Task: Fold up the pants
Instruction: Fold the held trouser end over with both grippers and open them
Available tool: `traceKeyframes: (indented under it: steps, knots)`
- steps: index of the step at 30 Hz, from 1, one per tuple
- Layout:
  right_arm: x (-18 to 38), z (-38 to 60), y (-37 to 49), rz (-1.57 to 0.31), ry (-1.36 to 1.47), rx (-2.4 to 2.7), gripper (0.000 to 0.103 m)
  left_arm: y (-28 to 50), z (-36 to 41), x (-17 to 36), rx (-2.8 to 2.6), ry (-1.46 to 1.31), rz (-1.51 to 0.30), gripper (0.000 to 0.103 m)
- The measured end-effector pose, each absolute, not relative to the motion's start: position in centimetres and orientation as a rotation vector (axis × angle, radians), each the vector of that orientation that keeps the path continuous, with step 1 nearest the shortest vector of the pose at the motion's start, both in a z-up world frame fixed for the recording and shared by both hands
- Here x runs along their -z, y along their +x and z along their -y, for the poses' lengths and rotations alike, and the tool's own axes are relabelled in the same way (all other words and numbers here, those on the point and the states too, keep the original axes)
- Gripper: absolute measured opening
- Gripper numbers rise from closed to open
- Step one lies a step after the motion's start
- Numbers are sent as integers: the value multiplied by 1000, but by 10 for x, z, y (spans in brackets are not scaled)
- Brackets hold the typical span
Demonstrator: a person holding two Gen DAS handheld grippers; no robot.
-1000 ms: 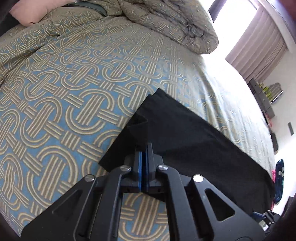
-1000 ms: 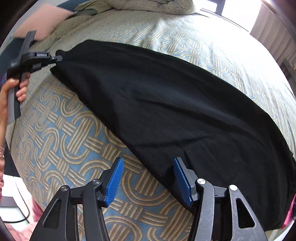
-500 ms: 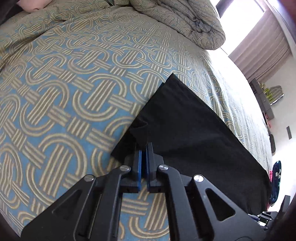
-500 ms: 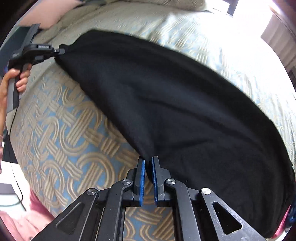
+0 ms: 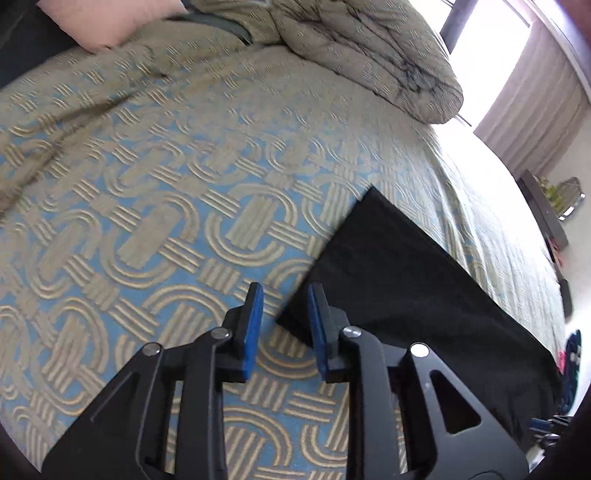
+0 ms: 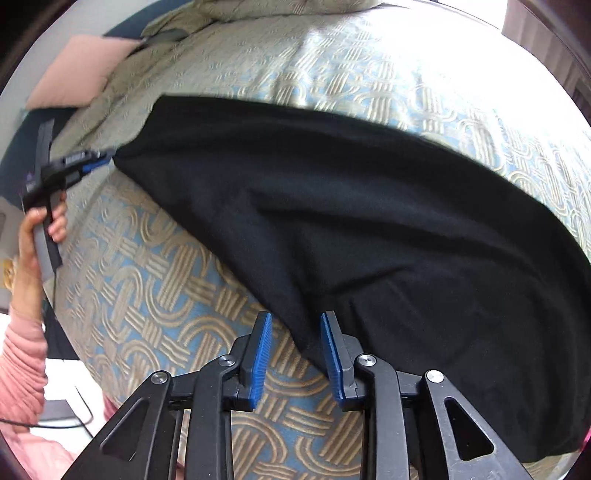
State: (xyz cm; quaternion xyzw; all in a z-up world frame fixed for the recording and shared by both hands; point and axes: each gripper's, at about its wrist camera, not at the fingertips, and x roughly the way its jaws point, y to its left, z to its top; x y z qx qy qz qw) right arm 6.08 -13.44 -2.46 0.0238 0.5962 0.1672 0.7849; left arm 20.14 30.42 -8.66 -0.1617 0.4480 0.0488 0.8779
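On the patterned bedspread (image 5: 155,236) lie black pants (image 6: 351,221); both tongs (image 5: 284,325) (image 6: 295,354) just parted, gripping nothing; no legible writing.

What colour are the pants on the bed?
Plain black pants, seen best in the right wrist view.

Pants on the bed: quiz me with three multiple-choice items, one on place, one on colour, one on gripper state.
1. Where do the pants lie?
A. on the patterned bedspread
B. on the floor
C. on the pink pillow

2. What colour are the pants?
A. blue
B. black
C. beige

3. How does the right gripper stand?
A. shut on the pants
B. shut on nothing
C. open, pads off the cloth

Answers:
1 A, the cloth lies spread over the bedspread in both views.
2 B, it is plain black.
3 C, a gap shows between its blue pads; the jaws have just been opening, with the pants' edge between them.
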Motion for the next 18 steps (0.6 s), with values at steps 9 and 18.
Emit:
traceKeyframes:
  steps: [9,18]
  knots:
    - [31,164,147,-1278,118,-140,28,216,-197,67,214,-186,-966,26]
    - [57,213,217,-1235,249,-19,28,283,-124,118,195,71,-1062,27]
